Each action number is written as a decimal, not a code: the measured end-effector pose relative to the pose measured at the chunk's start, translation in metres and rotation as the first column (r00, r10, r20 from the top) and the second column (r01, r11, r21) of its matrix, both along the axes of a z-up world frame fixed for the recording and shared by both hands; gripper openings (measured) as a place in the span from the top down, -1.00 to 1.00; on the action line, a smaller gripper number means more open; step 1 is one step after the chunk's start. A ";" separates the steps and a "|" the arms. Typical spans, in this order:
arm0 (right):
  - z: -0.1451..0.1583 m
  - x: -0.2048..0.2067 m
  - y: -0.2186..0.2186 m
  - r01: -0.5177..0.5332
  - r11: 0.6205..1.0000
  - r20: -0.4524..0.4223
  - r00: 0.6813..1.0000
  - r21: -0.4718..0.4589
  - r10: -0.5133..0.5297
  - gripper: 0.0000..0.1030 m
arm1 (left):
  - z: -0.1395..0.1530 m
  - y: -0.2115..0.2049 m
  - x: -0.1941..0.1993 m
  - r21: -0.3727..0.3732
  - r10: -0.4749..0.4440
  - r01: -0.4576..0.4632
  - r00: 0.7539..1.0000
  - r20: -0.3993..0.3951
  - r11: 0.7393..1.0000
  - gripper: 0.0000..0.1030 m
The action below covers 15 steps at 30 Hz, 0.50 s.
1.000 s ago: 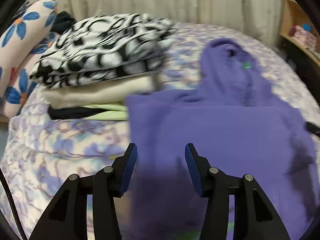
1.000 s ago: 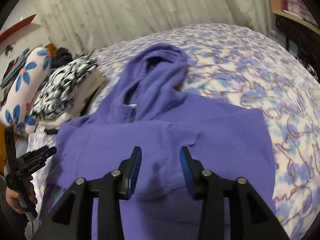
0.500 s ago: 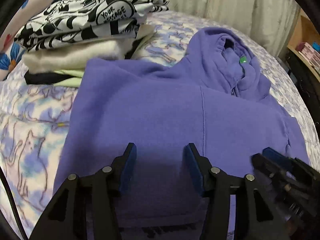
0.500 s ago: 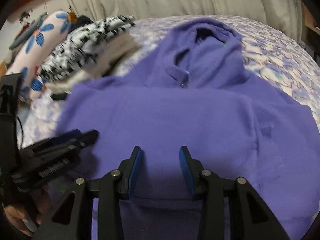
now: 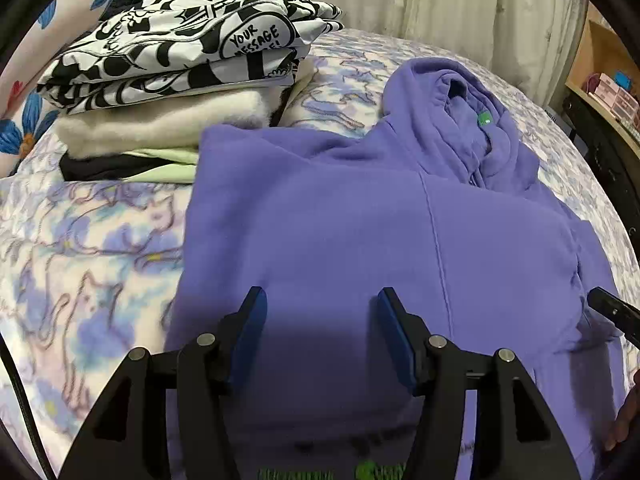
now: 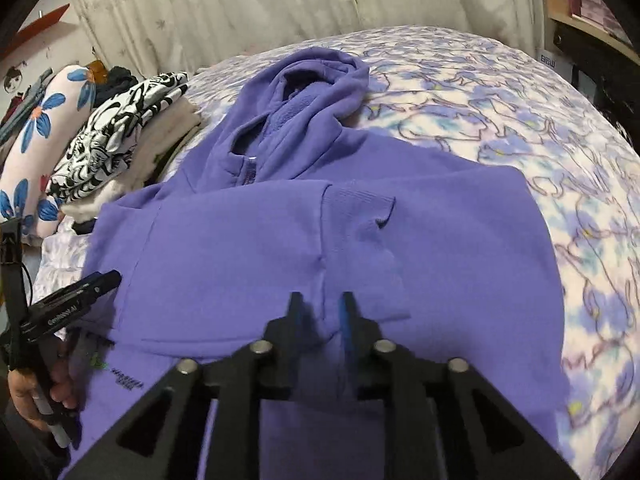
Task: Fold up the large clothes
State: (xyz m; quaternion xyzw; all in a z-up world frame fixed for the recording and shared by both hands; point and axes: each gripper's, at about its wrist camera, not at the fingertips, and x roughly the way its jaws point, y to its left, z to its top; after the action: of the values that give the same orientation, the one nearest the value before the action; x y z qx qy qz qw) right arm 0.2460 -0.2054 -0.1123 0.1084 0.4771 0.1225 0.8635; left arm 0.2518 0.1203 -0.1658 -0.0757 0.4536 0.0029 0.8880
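Observation:
A purple hoodie (image 5: 360, 220) (image 6: 240, 248) lies flat on the bed, hood (image 6: 320, 72) at the far end and its sleeves folded in over the body. My left gripper (image 5: 318, 296) hovers open over the hoodie's near left part, with nothing between its pads; in the right wrist view it (image 6: 100, 280) shows at the hoodie's left edge, held by a hand (image 6: 24, 396). My right gripper (image 6: 321, 300) is low on the folded sleeve's edge. Its jaws are closing, and a puckered ridge of purple fabric runs in between the pads.
A stack of folded clothes (image 5: 180, 60) (image 6: 120, 132), topped by a black-and-white print, sits left of the hoodie. A floral pillow (image 6: 36, 128) lies behind it. The flowered bedcover (image 6: 520, 120) spreads to the right. A wooden shelf (image 5: 608, 80) stands at the far right, curtains behind.
The right gripper's jaws have narrowed a lot, and it has dropped onto the folded sleeve's edge. The left gripper has sunk closer to the hoodie, its jaws slightly wider.

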 end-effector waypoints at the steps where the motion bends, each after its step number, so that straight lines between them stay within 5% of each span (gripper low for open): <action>1: 0.003 -0.006 -0.002 0.006 1.000 -0.006 1.000 0.017 -0.006 0.55 | 0.003 0.001 -0.003 0.003 0.006 -0.006 1.000 -0.004 1.000 -0.12; 3: 0.008 -0.016 -0.004 0.012 0.999 -0.005 1.000 0.039 -0.011 0.55 | 0.011 0.005 -0.017 0.015 0.037 -0.036 0.999 -0.007 0.999 -0.26; 15: 0.064 -0.123 -0.008 0.023 0.989 0.071 0.997 0.148 -0.034 0.32 | 0.065 0.030 -0.144 0.038 0.116 -0.115 0.993 -0.005 0.993 -0.27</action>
State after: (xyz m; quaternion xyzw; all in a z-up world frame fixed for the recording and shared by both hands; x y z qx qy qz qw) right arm 0.1235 -0.2132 -0.0480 0.1742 0.4331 0.1490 0.8717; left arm 0.1076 0.1503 -0.1012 -0.0850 0.4517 0.0631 0.8859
